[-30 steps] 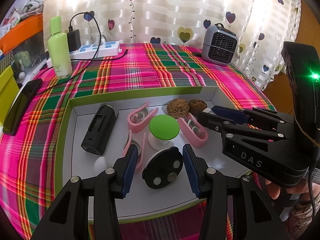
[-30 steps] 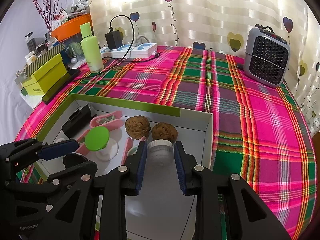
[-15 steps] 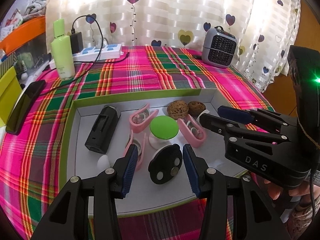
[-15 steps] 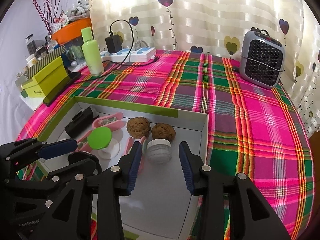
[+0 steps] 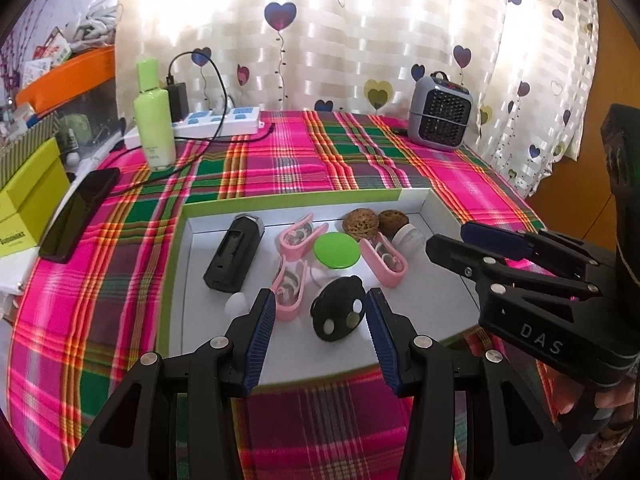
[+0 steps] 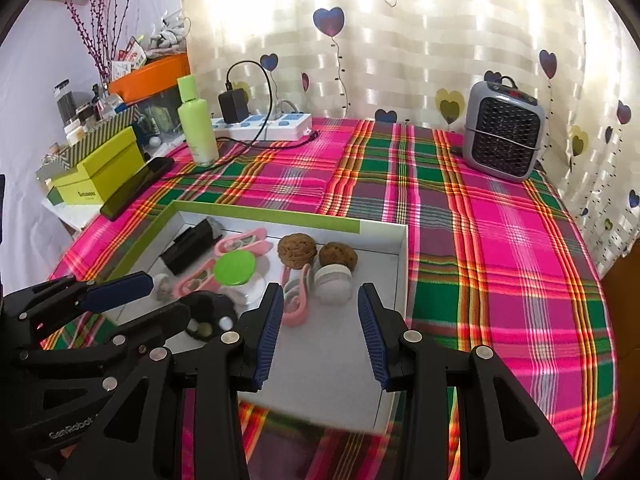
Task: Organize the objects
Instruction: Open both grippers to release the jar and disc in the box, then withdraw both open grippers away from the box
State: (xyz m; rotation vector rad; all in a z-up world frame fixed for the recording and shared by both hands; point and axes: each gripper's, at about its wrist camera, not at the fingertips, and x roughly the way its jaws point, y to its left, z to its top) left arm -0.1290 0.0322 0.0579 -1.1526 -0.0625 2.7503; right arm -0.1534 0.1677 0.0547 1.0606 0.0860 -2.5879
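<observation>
A white box with a green rim (image 5: 304,202) lies on the plaid cloth. In it are a black rectangular device (image 5: 234,258), three pink clips, a green-lidded white piece (image 5: 336,250), two walnuts (image 5: 360,222) and a small white jar (image 6: 334,284) lying on its side. A black disc with pale studs (image 5: 338,314) rests on the box floor just beyond my left gripper (image 5: 320,340), which is open and apart from it. My right gripper (image 6: 320,320) is open too, drawn back from the jar with nothing between its fingers.
At the back stand a green bottle (image 5: 154,120), a power strip (image 5: 216,122) with a charger and cable, and a grey heater (image 5: 440,114). A dark phone (image 5: 78,214) and a yellow-green box (image 5: 28,200) sit at the left. A curtain hangs behind.
The right gripper opened off the white jar and left it lying by the walnuts. Both grippers pulled back and up from the box.
</observation>
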